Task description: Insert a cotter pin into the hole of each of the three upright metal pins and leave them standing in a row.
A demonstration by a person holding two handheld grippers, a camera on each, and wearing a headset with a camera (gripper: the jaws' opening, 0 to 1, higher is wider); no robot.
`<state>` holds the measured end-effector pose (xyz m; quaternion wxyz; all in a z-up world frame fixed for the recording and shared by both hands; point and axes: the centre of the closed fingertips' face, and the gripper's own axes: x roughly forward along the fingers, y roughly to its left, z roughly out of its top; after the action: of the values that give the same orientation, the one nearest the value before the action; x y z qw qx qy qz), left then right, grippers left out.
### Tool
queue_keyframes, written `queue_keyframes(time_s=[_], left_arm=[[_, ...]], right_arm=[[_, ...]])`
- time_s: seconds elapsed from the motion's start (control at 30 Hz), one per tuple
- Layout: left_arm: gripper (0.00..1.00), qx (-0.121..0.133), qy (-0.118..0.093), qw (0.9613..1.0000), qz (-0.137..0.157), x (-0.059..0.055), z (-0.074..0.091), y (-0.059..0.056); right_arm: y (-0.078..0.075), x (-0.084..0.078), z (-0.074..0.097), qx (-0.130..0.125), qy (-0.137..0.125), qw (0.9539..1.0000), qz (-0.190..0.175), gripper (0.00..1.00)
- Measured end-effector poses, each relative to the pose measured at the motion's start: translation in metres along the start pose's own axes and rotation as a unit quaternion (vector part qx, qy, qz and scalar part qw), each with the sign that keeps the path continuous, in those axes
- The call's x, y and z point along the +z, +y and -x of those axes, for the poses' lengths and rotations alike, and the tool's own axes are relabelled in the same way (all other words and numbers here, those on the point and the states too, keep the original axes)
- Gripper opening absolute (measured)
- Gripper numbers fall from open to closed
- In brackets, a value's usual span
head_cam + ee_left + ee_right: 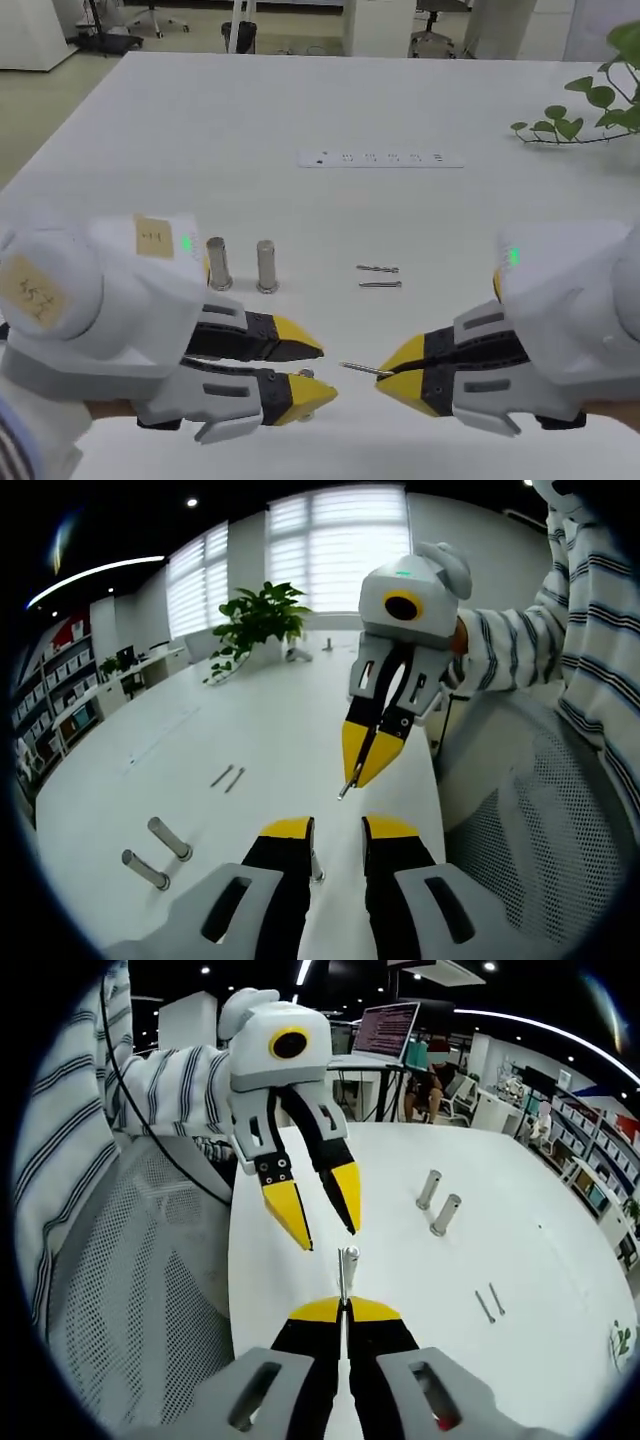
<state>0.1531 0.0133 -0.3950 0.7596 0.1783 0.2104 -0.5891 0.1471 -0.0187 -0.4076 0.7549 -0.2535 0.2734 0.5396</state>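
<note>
While the right claw (385, 380) pinched one cotter pin (360, 369), the pin's long axis lay level, tip pointing at the left claw (328, 372), whose jaws stood apart with nothing clearly gripped. Beyond, two metal pins (266, 266) stood upright, nearer the left claw. Two spare cotter pins (378, 269) lay right of them. Count: three cotter pins, two metal pins.

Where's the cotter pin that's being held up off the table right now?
Low and central in the head view, the cotter pin is pinched by the right gripper, its free end pointing toward the left gripper.
</note>
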Motion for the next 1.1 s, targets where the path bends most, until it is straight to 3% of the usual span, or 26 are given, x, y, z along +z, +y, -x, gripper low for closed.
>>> queue_keyframes(time_s=[0.33,0.53,0.77,1.1], left_arm=[[0.18,0.015,0.026,0.9995,0.006,-0.02,-0.005,0.012],[0.18,0.009,0.042,0.9991,0.005,-0.03,-0.012,0.015],[0.13,0.004,0.053,0.9986,0.001,-0.034,-0.019,0.021],[0.06,-0.009,0.063,0.998,-0.001,-0.039,-0.023,0.021]], right_arm=[[-0.007,-0.012,-0.016,0.01,0.026,0.9996,-0.01,0.0],[-0.008,-0.018,-0.026,0.021,0.04,0.9989,-0.01,0.0],[-0.008,-0.021,-0.035,0.037,0.046,0.9983,-0.003,0.0],[-0.011,-0.019,-0.045,0.05,0.048,0.9976,0.005,0.0]])
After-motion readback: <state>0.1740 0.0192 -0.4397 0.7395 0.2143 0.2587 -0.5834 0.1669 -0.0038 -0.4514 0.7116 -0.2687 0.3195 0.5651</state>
